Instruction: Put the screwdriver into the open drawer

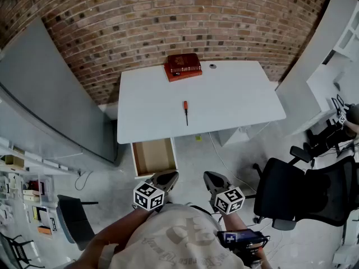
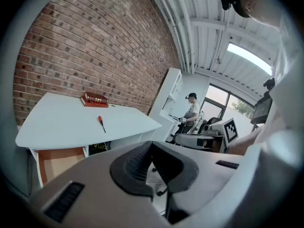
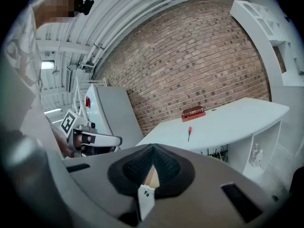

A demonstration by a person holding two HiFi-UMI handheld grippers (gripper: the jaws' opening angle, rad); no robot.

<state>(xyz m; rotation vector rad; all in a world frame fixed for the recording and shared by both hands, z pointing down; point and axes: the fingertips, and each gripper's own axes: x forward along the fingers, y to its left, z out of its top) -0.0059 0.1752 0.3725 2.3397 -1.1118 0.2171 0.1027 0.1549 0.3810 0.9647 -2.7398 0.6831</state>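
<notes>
Held left gripper [image 1: 166, 177] and right gripper [image 1: 213, 178] side by side at 6 o'clock of the head view, noses aimed toward 12 and dipped a little below level. Showed both pairs of jaws pressed together, with nothing between them. Brought the left forearm [image 1: 109, 235] in from 7 o'clock. Found the screwdriver [image 1: 185, 112] on the white table [image 1: 241, 102], well apart from both grippers, at 12 o'clock. Read its long axis as running 12 to 6, orange handle at 12, shaft tip toward 6 and the near edge. Spotted the drawer [image 1: 152, 157] open at 7 o'clock from the screwdriver, just beyond the left gripper. Noted a red book [image 1: 183, 66] at 12 o'clock, near the brick wall [image 1: 168, 15].
</notes>
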